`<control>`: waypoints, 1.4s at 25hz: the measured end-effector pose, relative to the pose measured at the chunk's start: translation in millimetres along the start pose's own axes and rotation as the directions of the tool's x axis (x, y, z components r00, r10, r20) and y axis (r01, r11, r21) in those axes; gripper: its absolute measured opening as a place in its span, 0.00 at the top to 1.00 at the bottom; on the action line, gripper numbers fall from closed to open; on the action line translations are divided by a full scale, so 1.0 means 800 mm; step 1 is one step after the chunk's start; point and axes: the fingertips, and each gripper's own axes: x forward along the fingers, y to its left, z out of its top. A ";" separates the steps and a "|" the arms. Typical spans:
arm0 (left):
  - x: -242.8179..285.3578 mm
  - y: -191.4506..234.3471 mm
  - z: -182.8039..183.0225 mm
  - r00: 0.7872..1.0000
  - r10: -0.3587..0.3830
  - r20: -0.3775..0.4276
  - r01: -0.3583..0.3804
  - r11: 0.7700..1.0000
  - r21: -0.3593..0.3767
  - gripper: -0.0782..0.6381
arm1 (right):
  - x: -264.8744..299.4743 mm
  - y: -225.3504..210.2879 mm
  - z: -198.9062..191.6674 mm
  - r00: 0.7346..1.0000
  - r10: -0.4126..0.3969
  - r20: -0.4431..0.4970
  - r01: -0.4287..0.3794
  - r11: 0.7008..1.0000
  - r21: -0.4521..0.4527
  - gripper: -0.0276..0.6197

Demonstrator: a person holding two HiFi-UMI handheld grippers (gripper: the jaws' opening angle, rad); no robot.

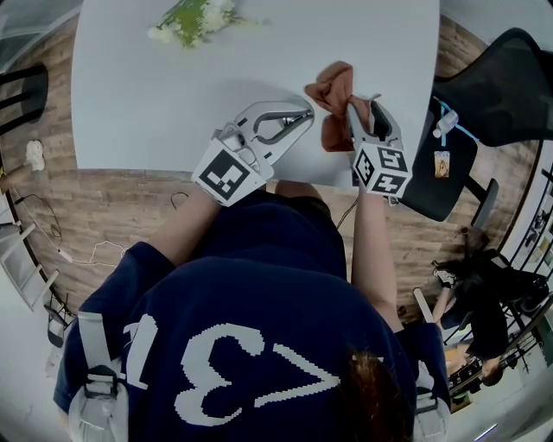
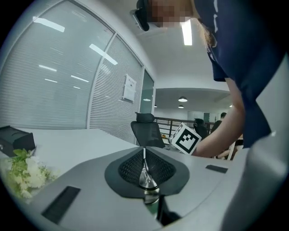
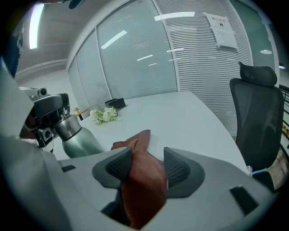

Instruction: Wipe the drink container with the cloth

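In the right gripper view a grey-green drink bottle (image 3: 79,140) with a steel cap hangs tilted at the left, held at its top by my left gripper (image 3: 45,113). The left gripper view shows that gripper (image 2: 144,158) shut on a thin metal piece of the bottle's cap (image 2: 149,182). In the head view my left gripper (image 1: 302,116) lies over the table's near edge and the bottle is hidden under it. My right gripper (image 1: 363,108) (image 3: 146,164) is shut on a reddish-brown cloth (image 1: 333,91) (image 3: 140,185), which bunches between the pads and trails onto the table.
A bunch of white flowers (image 1: 194,17) (image 3: 104,115) lies at the far side of the white table (image 1: 173,95), with a black box (image 2: 13,140) beside it. A black office chair (image 1: 501,86) (image 3: 257,117) stands at the table's right end.
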 end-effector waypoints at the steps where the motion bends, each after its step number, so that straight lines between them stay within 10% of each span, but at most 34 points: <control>1: -0.001 0.004 0.000 1.000 0.010 0.008 -0.010 0.999 -0.048 0.86 | 0.001 0.000 -0.003 1.000 0.000 -0.003 0.000 1.000 0.002 0.62; 9: -0.040 0.055 -0.006 0.988 0.136 0.070 -0.112 0.956 -0.272 0.86 | 0.023 0.020 -0.021 1.000 -0.007 -0.016 0.006 0.997 -0.079 0.80; 12: -0.063 0.074 -0.015 0.976 0.206 0.076 -0.169 0.927 -0.334 0.86 | 0.027 0.053 0.004 0.992 0.122 0.038 -0.123 0.992 0.035 0.84; 16: -0.088 0.091 -0.028 0.952 0.296 0.075 -0.246 0.889 -0.387 0.86 | 0.023 0.137 0.074 0.924 0.335 0.184 -0.361 0.923 0.135 0.85; 22: -0.105 0.110 -0.042 0.921 0.384 0.067 -0.322 0.846 -0.425 0.86 | 0.003 0.266 0.136 0.805 0.531 0.264 -0.561 0.826 0.049 0.86; 29: -0.112 0.111 -0.049 0.921 0.382 0.077 -0.305 0.828 -0.470 0.86 | 0.009 0.219 0.094 0.915 0.353 0.197 -0.326 0.932 -0.159 0.86; 35: -0.111 0.104 -0.041 0.933 0.347 0.098 -0.262 0.838 -0.478 0.86 | 0.022 0.137 0.035 0.975 0.185 0.122 -0.185 0.983 -0.013 0.86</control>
